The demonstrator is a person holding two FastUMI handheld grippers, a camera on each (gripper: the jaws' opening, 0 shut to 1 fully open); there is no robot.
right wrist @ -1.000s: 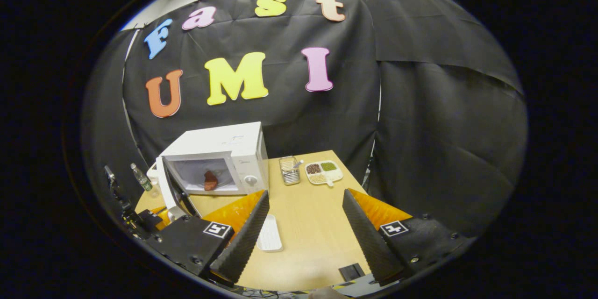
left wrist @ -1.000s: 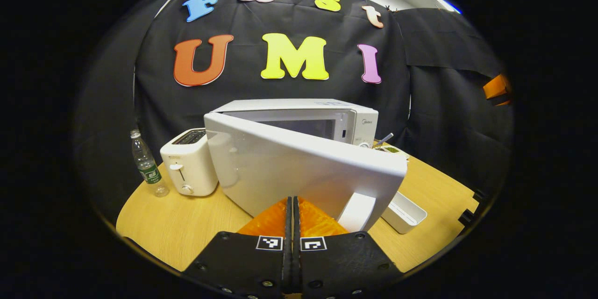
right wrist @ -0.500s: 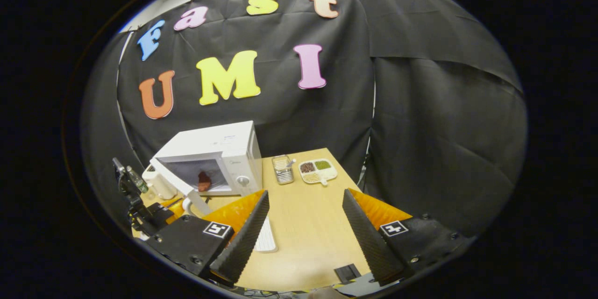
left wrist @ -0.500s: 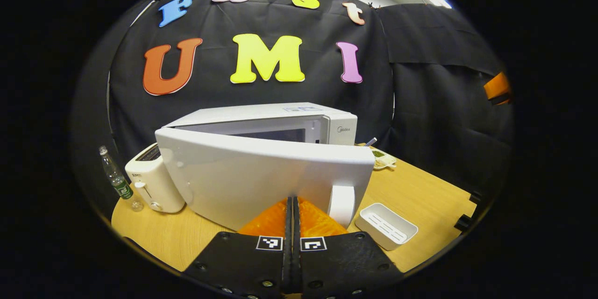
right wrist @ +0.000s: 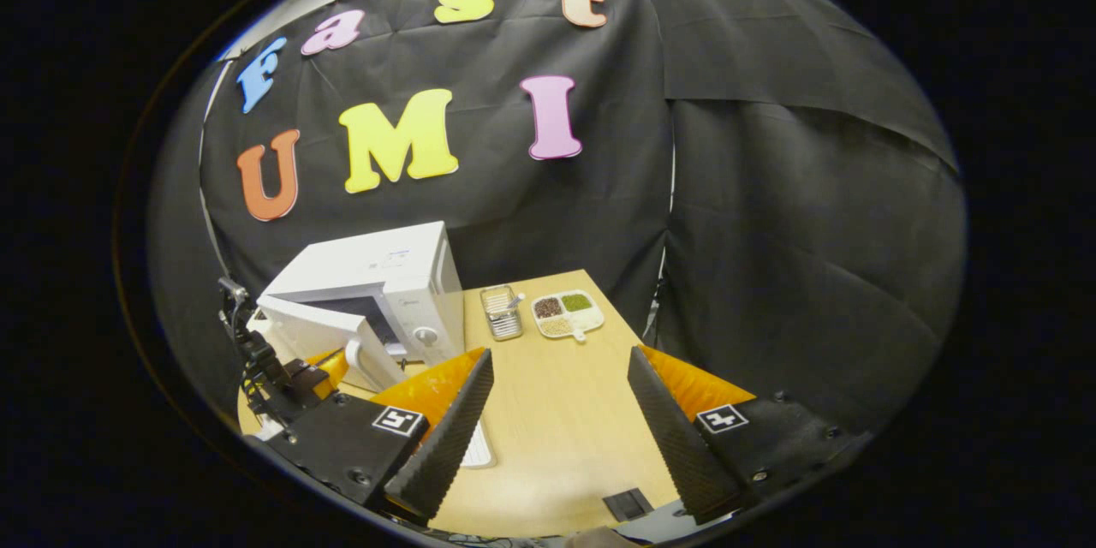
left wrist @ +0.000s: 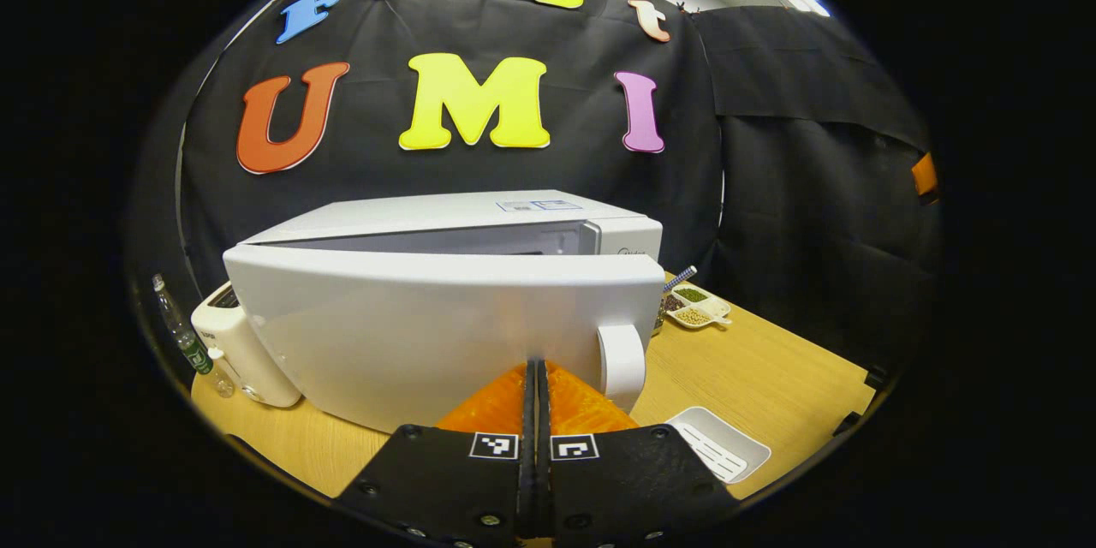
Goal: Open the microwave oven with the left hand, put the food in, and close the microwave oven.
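Left gripper (left wrist: 537, 377): its 2 fingers are pressed together with nothing between them, their tips at the lower front face of the microwave door (left wrist: 428, 334); actual contact cannot be confirmed. The door handle (left wrist: 622, 360) stands just to the right of the fingertips. The door is ajar by a narrow angle from the microwave oven (left wrist: 479, 218), hinged at the oven's left side, with a thin strip of the cavity opening visible above the door's top edge. The food is hidden behind the door. Right gripper (right wrist: 556, 411): jaws wide apart, empty, held above the wooden table (right wrist: 556, 411) in front of the oven and to its right. A toaster (left wrist: 235, 342) stands left of the oven, a plastic bottle (left wrist: 175, 330) beyond it. Right of the oven sit a metal basket (right wrist: 501, 312) and a divided dish (right wrist: 565, 312). A white tray (left wrist: 719, 445) lies in front of the oven.
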